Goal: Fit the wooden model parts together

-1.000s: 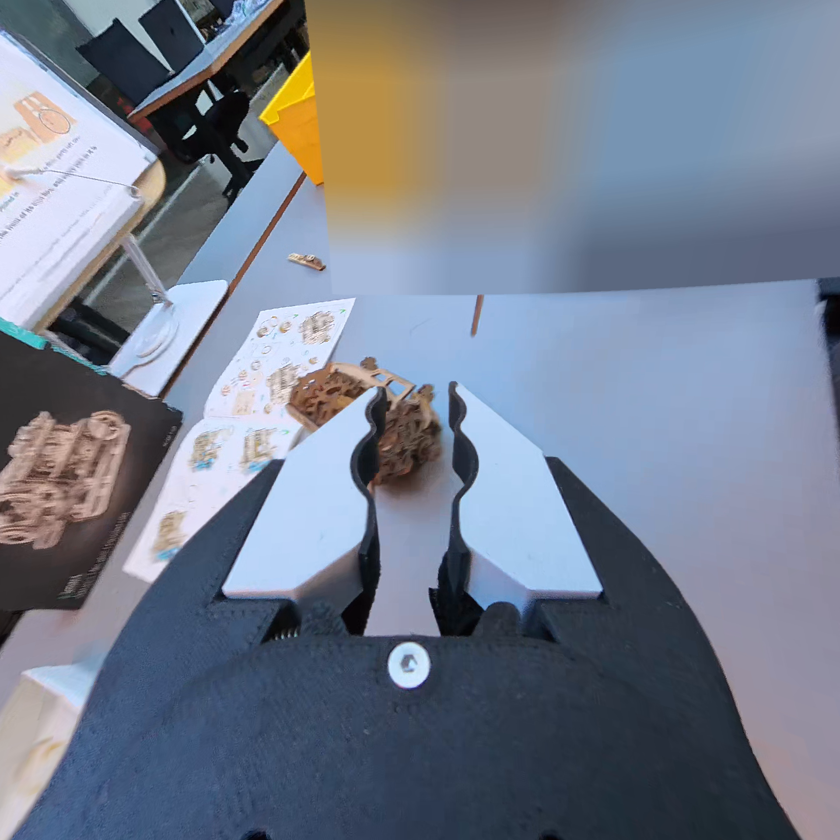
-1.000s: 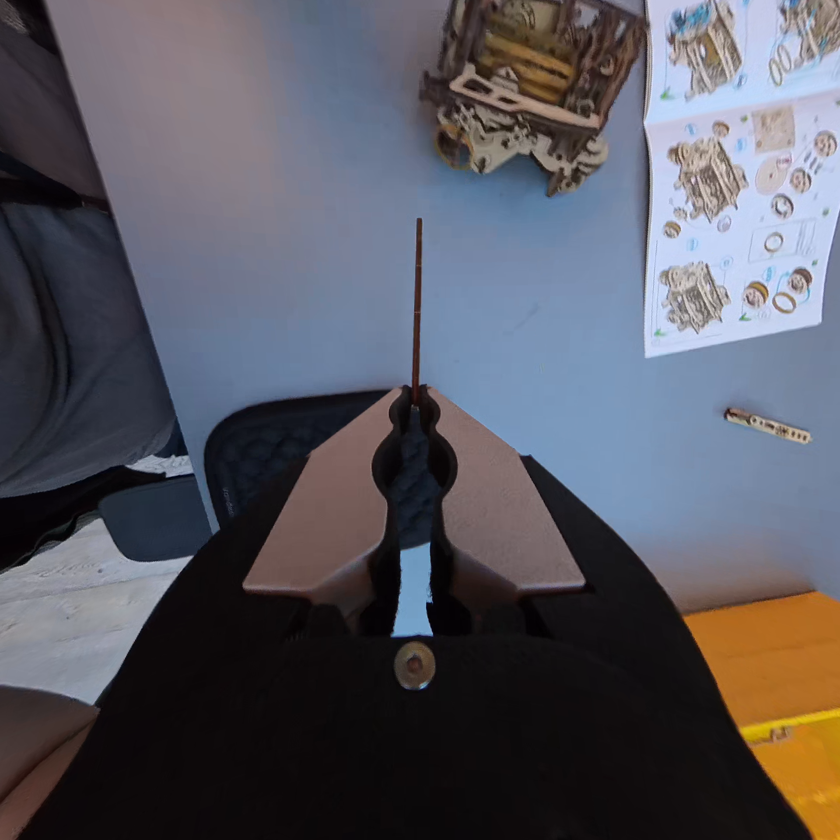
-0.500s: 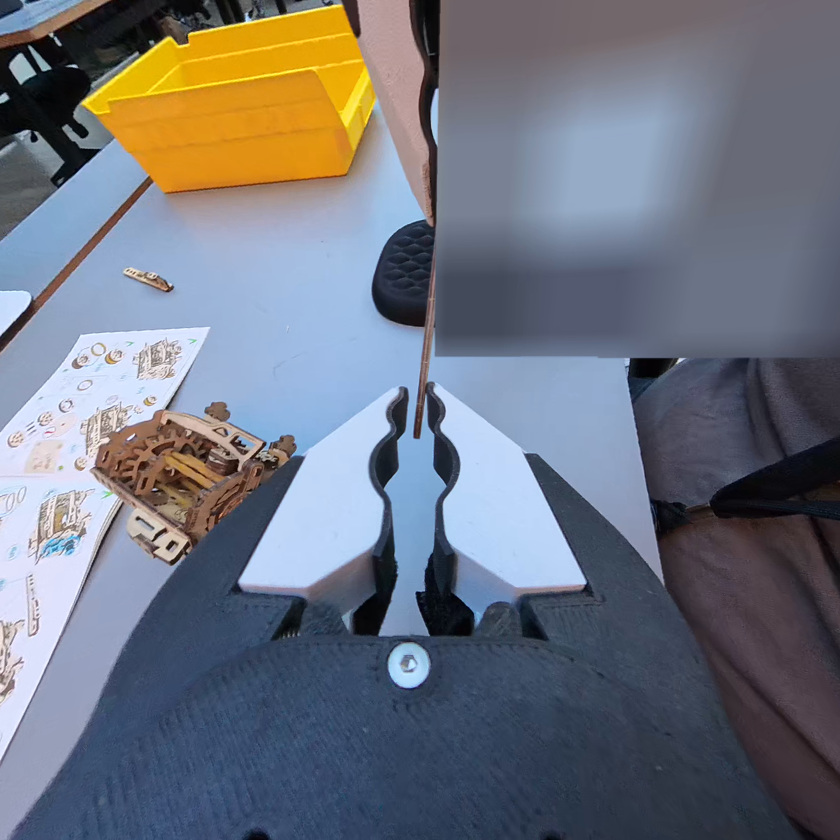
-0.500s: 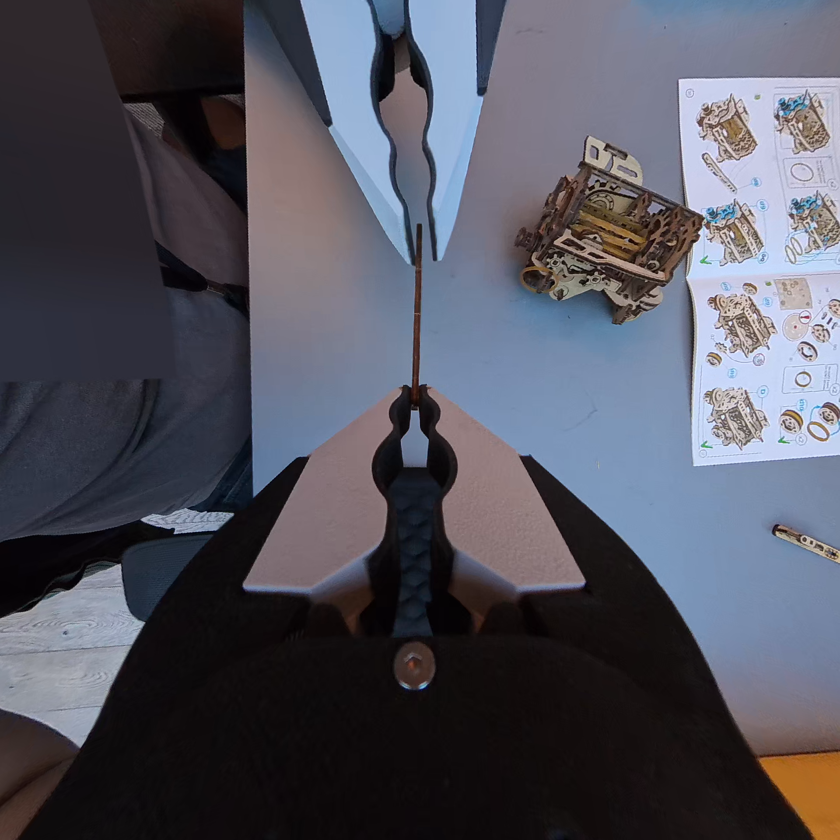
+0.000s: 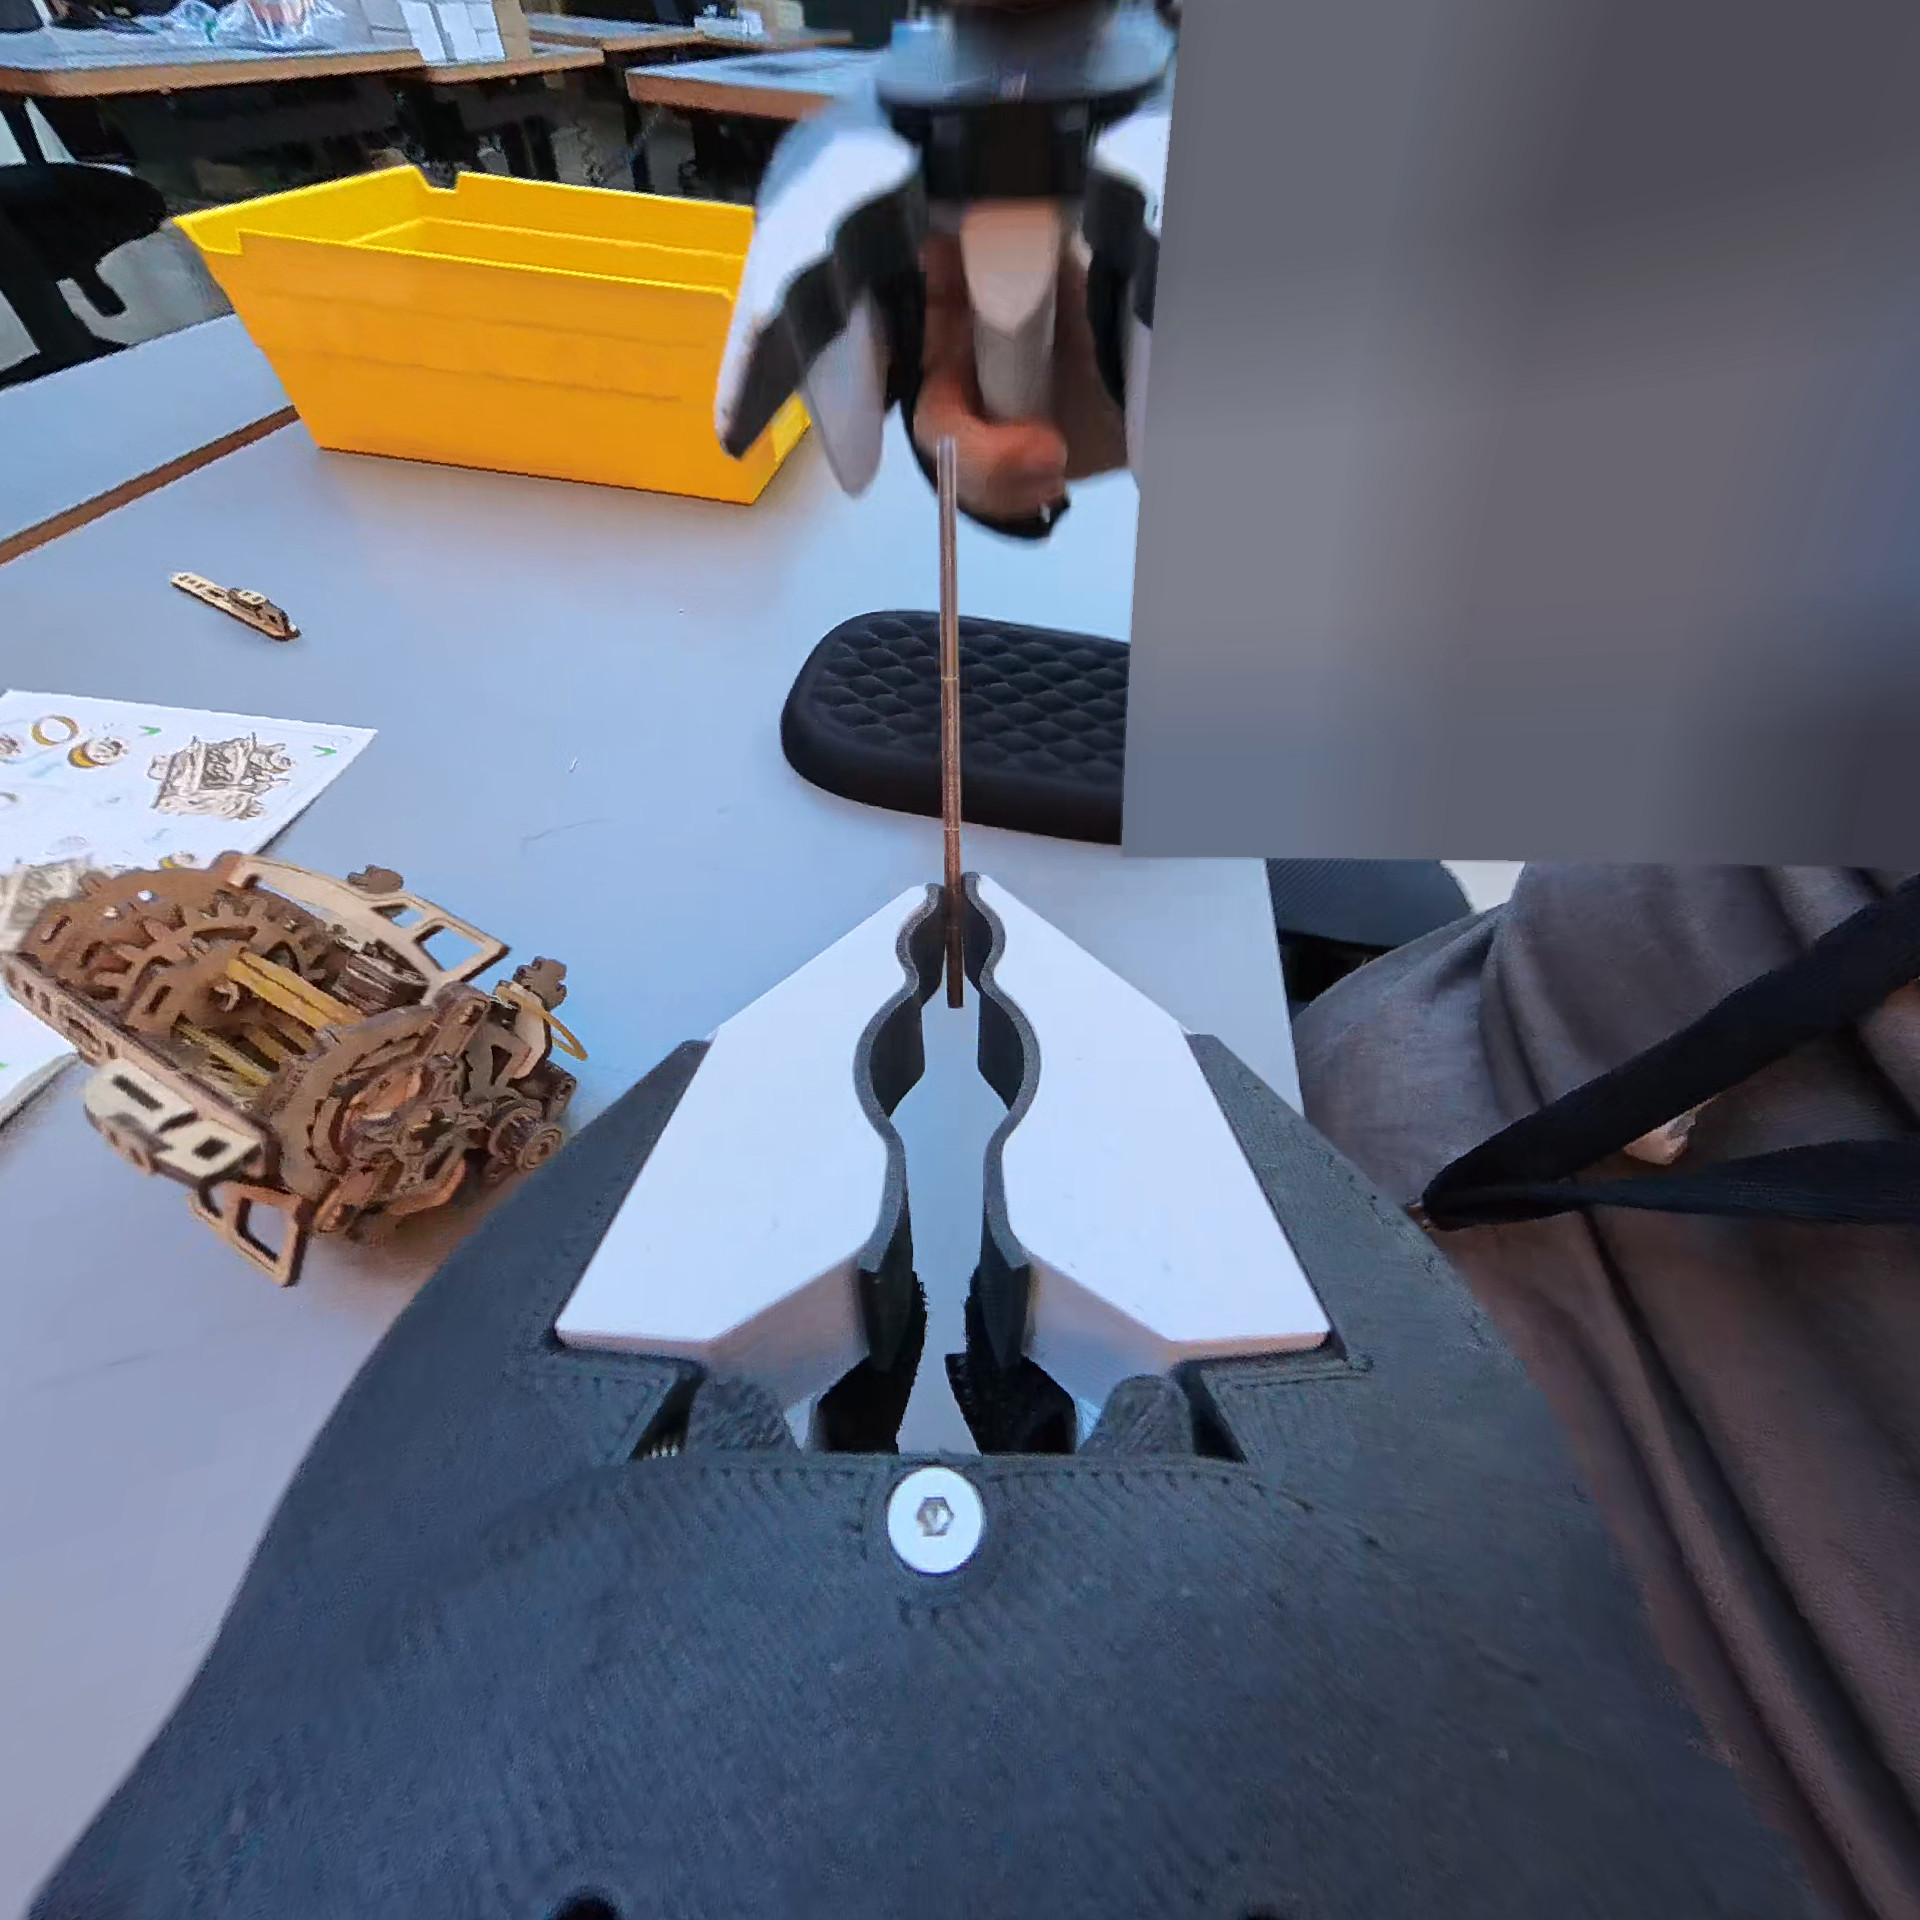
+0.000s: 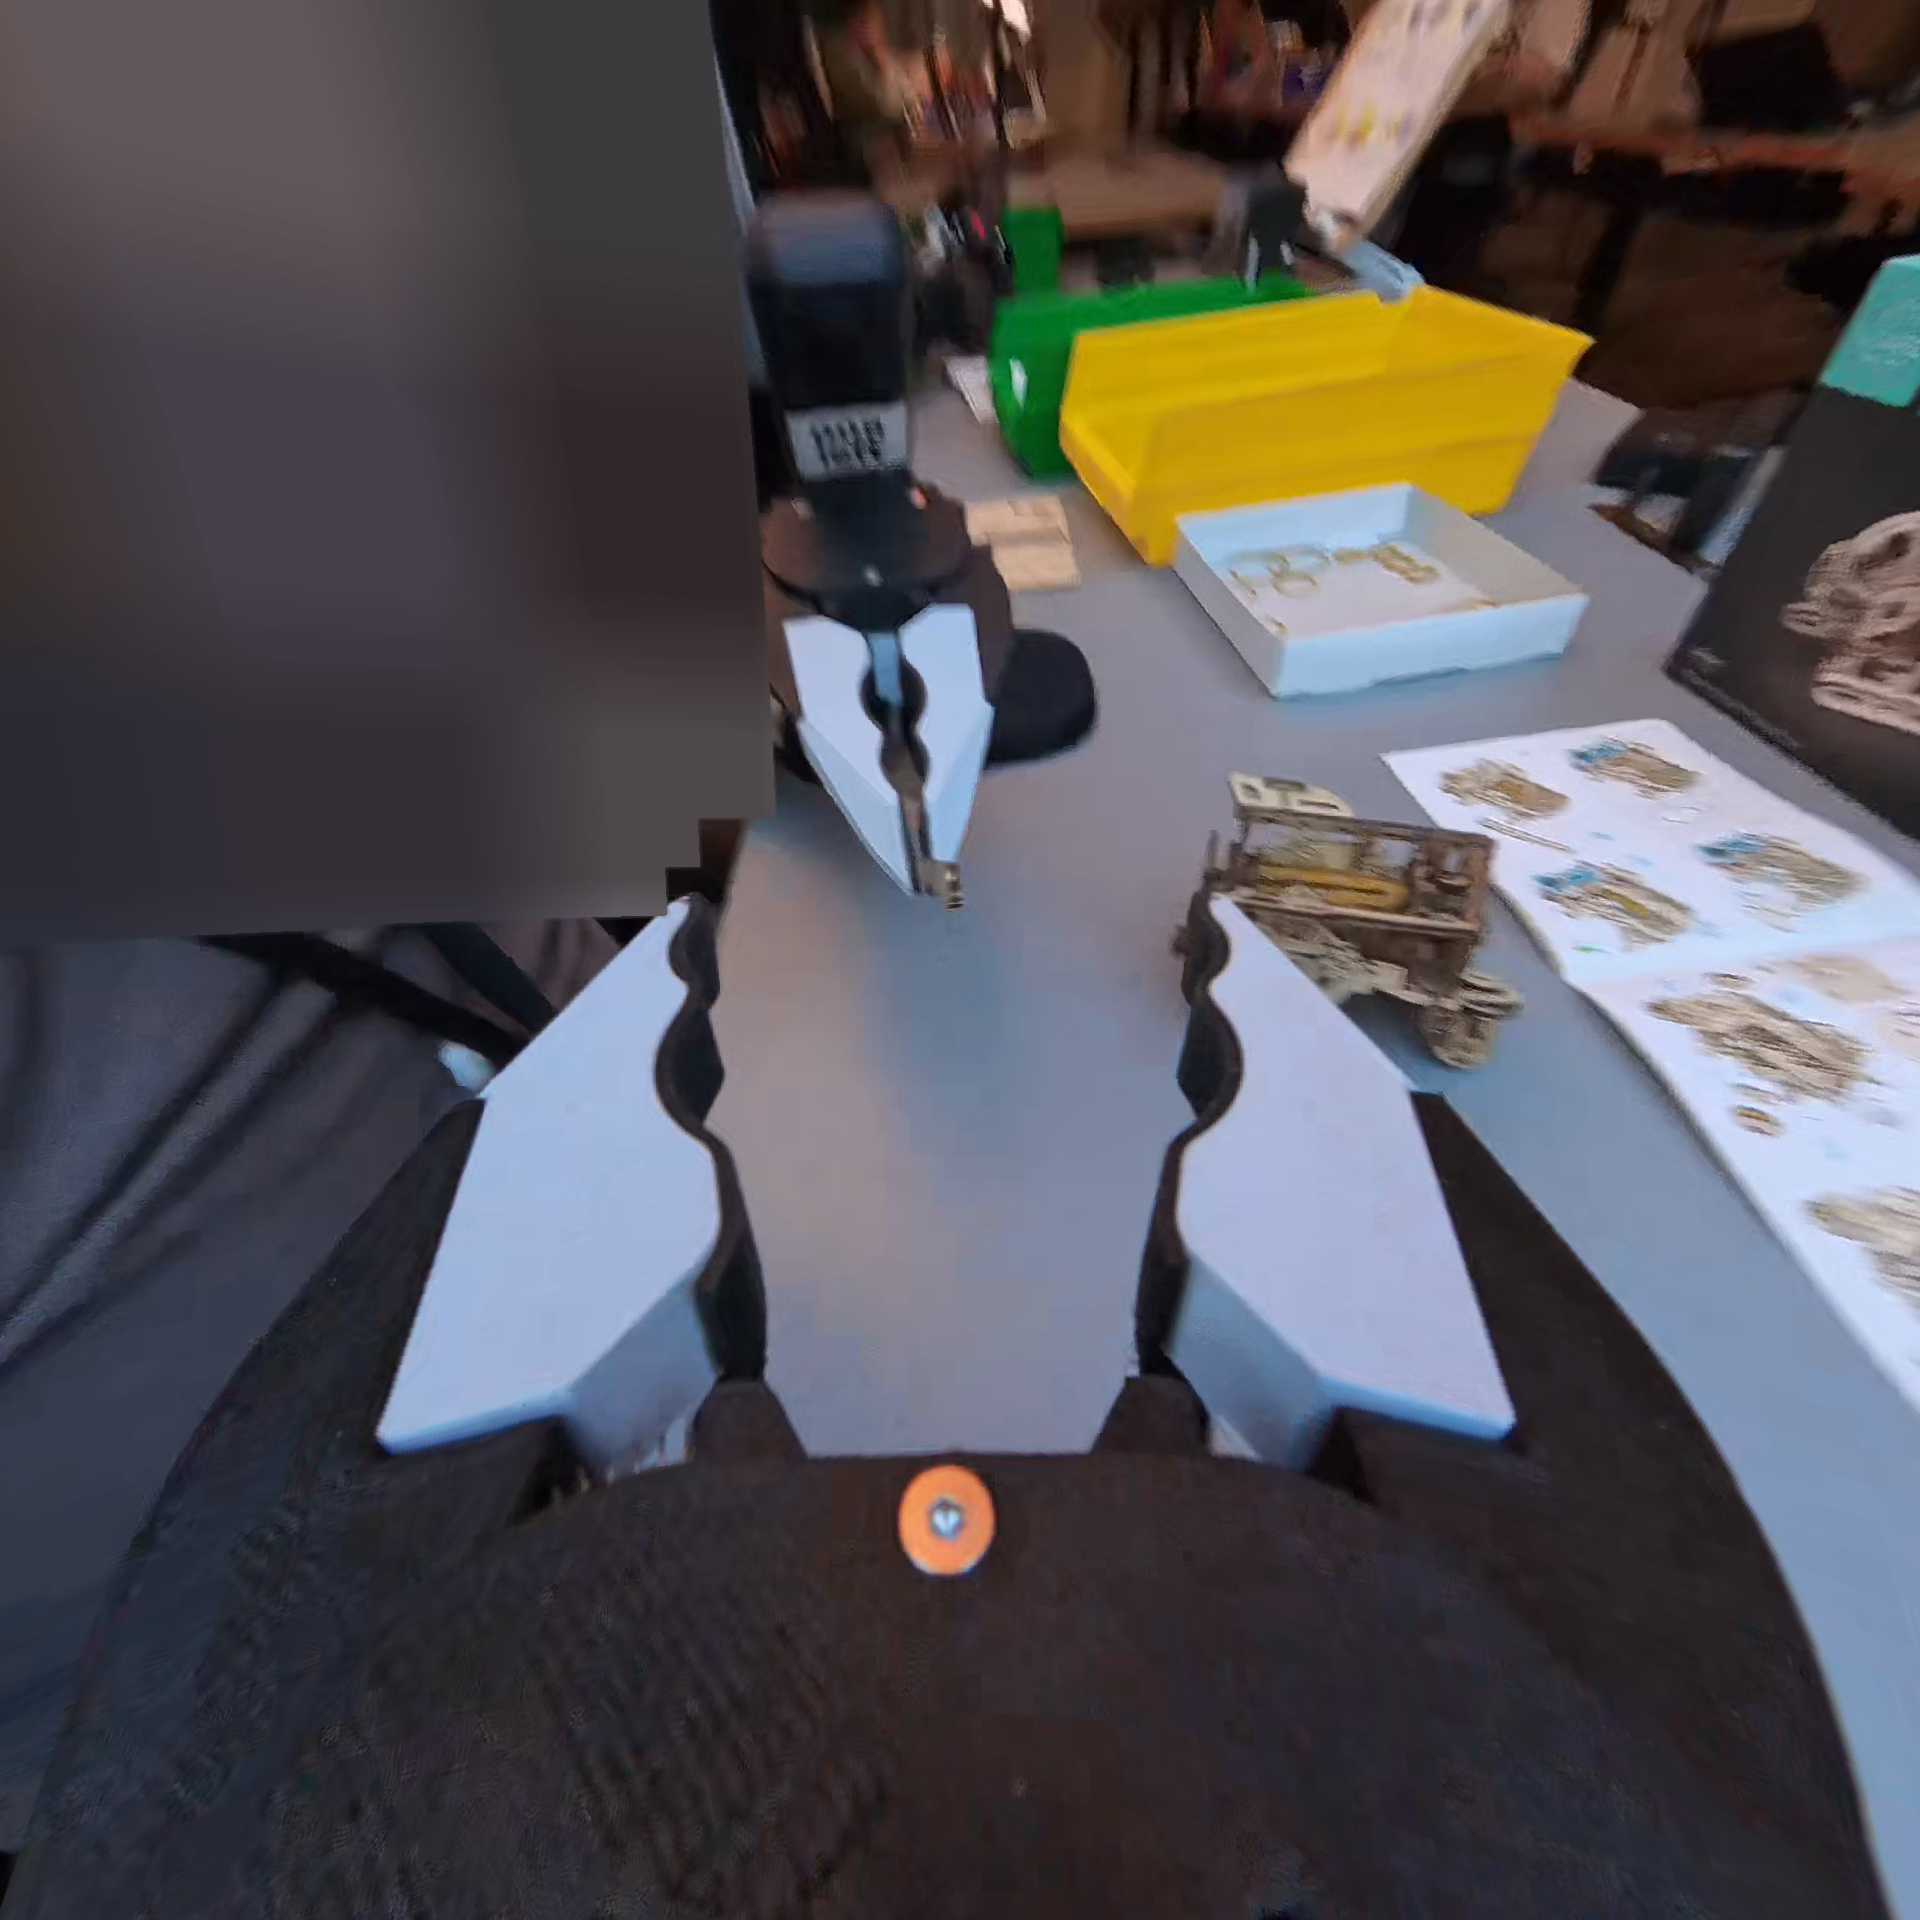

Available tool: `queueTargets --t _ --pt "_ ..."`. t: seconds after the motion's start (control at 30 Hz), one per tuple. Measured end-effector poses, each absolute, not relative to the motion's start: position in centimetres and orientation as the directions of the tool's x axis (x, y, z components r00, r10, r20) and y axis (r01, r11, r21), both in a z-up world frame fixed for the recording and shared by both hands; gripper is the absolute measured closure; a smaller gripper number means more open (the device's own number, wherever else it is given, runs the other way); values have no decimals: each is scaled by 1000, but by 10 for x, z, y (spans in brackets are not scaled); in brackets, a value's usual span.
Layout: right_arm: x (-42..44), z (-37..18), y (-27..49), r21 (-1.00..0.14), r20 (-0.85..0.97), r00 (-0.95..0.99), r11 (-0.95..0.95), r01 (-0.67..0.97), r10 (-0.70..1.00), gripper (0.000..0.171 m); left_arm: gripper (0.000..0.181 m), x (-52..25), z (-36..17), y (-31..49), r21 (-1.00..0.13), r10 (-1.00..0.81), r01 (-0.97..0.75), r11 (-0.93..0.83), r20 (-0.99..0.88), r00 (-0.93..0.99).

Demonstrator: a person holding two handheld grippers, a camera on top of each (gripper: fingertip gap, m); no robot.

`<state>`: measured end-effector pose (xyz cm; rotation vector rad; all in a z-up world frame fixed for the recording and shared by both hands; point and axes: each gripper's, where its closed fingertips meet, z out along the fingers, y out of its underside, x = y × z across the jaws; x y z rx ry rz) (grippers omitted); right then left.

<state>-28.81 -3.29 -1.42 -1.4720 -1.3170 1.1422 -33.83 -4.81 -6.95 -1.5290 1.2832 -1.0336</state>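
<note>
A thin wooden stick (image 5: 948, 675) points straight ahead from my left gripper (image 5: 948, 894), which is shut on its near end. My right gripper (image 6: 951, 920) is wide open and empty; it shows blurred beyond the stick's far end in the left wrist view (image 5: 987, 395), apart from the stick. In the right wrist view the left gripper (image 6: 914, 873) faces me with the stick (image 6: 943, 885) seen end-on. The part-built wooden model (image 5: 281, 1049) lies on the grey table, left of the left gripper and right of the right gripper (image 6: 1351, 914).
An instruction sheet (image 6: 1714, 935) lies beside the model. A yellow bin (image 5: 499, 332), a green bin (image 6: 1039, 353) and a white tray (image 6: 1538, 623) with small wooden parts stand farther back. A loose wooden piece (image 5: 237, 605) lies on the table. A person's lap is at the table edge.
My left gripper has shut on the stick's end. My right gripper has let go of the stick, opened wide and drawn back from it.
</note>
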Motion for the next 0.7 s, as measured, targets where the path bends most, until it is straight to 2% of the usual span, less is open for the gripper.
queueTargets --t 0.03,0.07,0.1,0.13,0.27,0.43,0.53,0.57,0.7 --pt "-290 -13 -35 -972 -192 -13 -188 140 981 83 181 -340 -68 -49 -959 -988 -254 -127 98 123" --pt "-293 -15 -37 -965 -253 -52 -248 87 966 97 181 -341 -68 -49 -959 -985 -241 -152 125 121" --pt "-296 -20 -38 -961 -272 -75 -266 76 959 119 181 -342 -68 -50 -957 -983 -237 -168 144 117" --pt "-301 -25 -38 -963 -264 -74 -259 72 962 127 181 -344 -69 -49 -955 -981 -239 -174 149 121" --pt "-314 -31 -39 -970 -223 -64 -215 109 973 134 181 -348 -73 -45 -951 -980 -258 -169 134 149" --pt "-322 -33 -37 -962 -249 -77 -238 134 965 155 181 -345 -76 -46 -946 -981 -276 -168 134 139" --pt "-322 -43 -37 -960 -217 -62 -202 193 974 162 181 -343 -82 -47 -940 -983 -301 -161 126 132" --pt "-321 -45 -37 -961 -200 -54 -185 204 978 169 181 -342 -84 -48 -938 -985 -311 -155 121 124" --pt "-319 -50 -39 -964 -128 -37 -116 241 991 170 180 -340 -88 -48 -935 -986 -323 -146 110 127"
